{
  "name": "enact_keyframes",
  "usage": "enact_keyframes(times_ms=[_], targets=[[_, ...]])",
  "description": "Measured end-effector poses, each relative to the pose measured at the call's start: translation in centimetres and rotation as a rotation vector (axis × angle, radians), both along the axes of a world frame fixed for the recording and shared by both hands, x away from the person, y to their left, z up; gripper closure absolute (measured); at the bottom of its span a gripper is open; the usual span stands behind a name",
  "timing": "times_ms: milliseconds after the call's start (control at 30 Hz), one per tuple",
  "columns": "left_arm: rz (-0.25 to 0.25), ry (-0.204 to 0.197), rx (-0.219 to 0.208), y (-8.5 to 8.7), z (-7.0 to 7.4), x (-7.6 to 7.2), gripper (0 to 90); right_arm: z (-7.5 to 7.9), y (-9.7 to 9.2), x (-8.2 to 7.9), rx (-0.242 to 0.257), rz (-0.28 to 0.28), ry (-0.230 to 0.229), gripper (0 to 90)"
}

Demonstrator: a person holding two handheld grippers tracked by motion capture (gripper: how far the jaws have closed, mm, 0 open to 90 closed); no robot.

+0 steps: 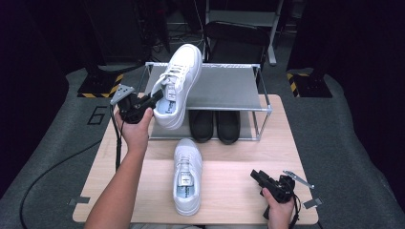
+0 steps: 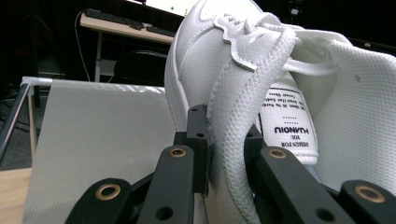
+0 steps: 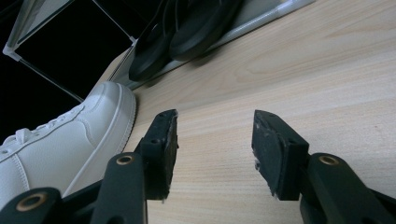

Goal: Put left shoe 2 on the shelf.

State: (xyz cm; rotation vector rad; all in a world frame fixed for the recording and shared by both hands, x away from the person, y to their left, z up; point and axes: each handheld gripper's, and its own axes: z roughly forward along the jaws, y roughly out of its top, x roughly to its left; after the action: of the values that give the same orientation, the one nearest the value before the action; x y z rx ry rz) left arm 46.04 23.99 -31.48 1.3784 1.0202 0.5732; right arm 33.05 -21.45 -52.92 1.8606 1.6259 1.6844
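**K:** Near edge of the table (image 1: 296,210), centre: second white sneaker (image 1: 187,175), lying flat, toe pointing at the shoe rack (image 1: 260,102). Nobody's touching it.

**M:** And the lifted one?

**K:** White sneaker (image 1: 177,86) is in the air over the rack's left front corner, toe up and tilted away. Left gripper (image 1: 154,98) is clamped on the padded collar, one jaw inside the shoe, one outside.

**M:** Grip OK?

**K:** My read: light shoe, stiff sole, soft mesh collar. The collar squashes under the pads, so it'll hang and swing from that pinch. Leather sides look slick; the collar or heel is the better bite.

**M:** Right side?

**K:** Right gripper (image 1: 258,177) sits low near the table's right front corner, jaws well apart, nothing between them, just bare wood. Black shoes (image 1: 215,125) are parked on the rack's lower shelf, top shelf bare.
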Motion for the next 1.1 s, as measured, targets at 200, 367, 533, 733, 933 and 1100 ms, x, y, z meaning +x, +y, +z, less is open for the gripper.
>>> enact_keyframes(times_ms=[200, 367, 533, 733, 933, 1100], targets=[[0.018, 0.006, 0.034, -1.6, 0.9, 2.3, 80.8, 0.2, 0.2, 0.0, -0.001, 0.005, -0.003, 50.0], [0.036, 0.034, 0.000, -2.8, 1.2, 4.1, 80.6, 0.2, -0.1, 0.0, -0.003, -0.005, -0.001, 50.0], [0.058, 0.057, -0.034, -3.6, 1.3, 5.5, 80.5, 0.1, -0.5, -0.1, -0.001, -0.010, -0.008, 50.0], [0.090, 0.074, -0.029, -4.1, 1.2, 6.6, 80.5, 0.1, -0.7, -0.3, 0.010, -0.012, -0.005, 50.0], [0.107, 0.104, -0.035, -4.6, 1.1, 7.8, 80.2, 0.1, -0.6, -0.3, 0.006, -0.023, -0.010, 50.0], [0.131, 0.134, -0.021, -5.2, 1.1, 8.7, 80.1, 0.0, -0.6, -0.4, -0.006, -0.020, -0.007, 50.0]])
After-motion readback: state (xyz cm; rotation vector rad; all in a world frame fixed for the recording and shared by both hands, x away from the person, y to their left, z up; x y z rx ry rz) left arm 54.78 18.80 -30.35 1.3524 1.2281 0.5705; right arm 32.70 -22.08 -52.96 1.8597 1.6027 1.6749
